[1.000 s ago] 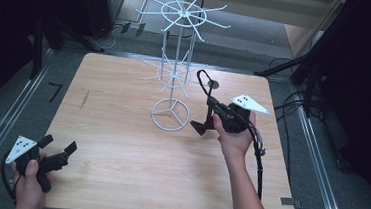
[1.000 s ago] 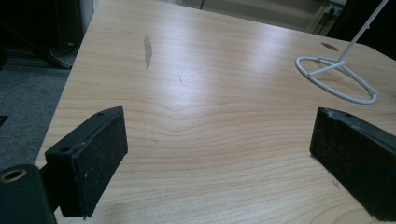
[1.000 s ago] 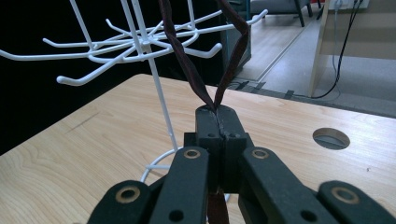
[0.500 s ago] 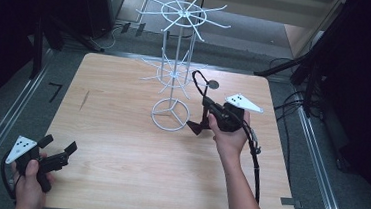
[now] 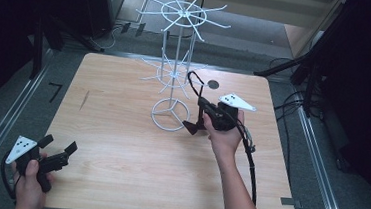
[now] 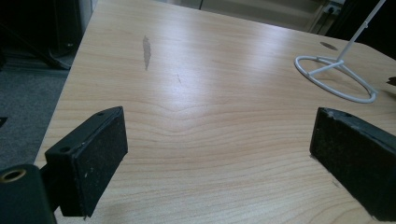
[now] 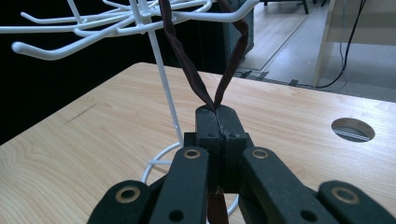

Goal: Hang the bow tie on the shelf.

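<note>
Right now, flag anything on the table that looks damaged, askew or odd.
One flaw: a grey scuff mark mars the wooden table on its left half, a dull streak across the grain. The white wire rack stands upright. Nothing is spilled.

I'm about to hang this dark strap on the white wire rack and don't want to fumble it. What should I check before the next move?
1. Right gripper shut on the strap: ok.
2. Strap forms an open loop above the jaws: ok.
3. Loop already over a hook of the rack: cannot tell; the top is cut off in the right gripper view.
4. Rack upright on the table: ok.
5. Left gripper open, near the table's corner, well away from the rack: ok.
</note>
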